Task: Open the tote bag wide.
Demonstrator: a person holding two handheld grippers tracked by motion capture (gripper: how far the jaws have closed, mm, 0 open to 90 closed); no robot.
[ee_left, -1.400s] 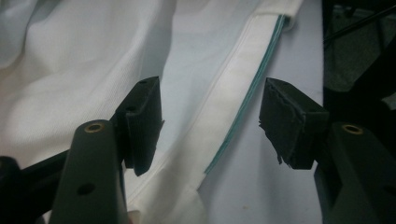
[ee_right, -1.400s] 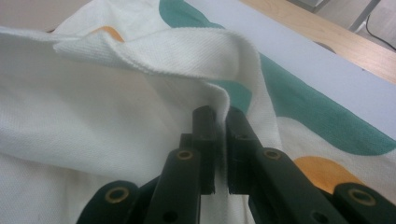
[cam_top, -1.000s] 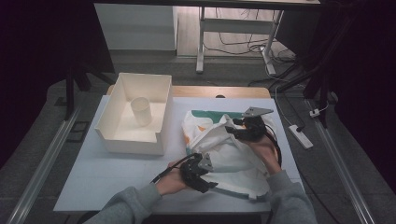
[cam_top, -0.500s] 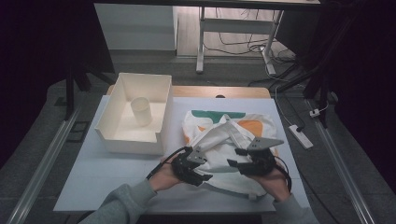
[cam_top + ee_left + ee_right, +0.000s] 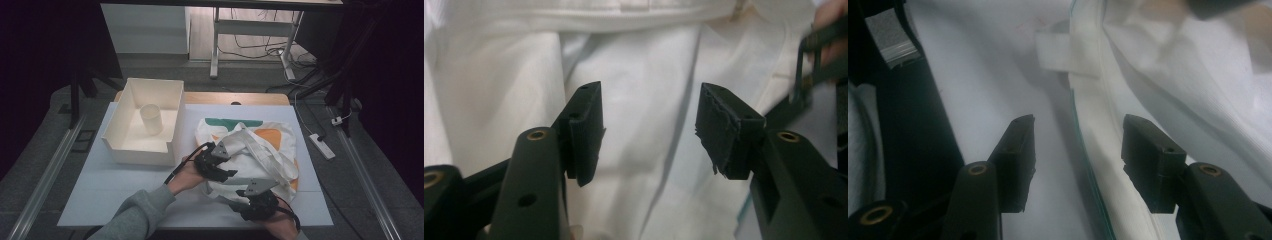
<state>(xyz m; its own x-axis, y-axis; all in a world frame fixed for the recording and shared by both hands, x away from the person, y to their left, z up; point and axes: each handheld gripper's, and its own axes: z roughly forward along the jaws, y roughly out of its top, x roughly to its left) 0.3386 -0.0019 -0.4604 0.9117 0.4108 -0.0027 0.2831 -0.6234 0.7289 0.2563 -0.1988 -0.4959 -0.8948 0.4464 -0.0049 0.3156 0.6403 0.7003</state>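
A white cloth tote bag with green and orange print lies crumpled on the right half of the white table, straps loose on top. My left gripper is over the bag's left part. Its jaws have just been closing, but the pads stand apart above the white cloth without pinching it. My right gripper hovers at the bag's near edge. It is open, and the bag's seamed hem runs between its jaws, untouched by the pads.
A white open box stands at the table's left with a white cup upright inside it. The table's front edge lies just below the right gripper. A power strip lies on the floor at the right.
My right gripper has swung from the bag's far right side down to its near edge. My left gripper has moved up and to the right onto the bag.
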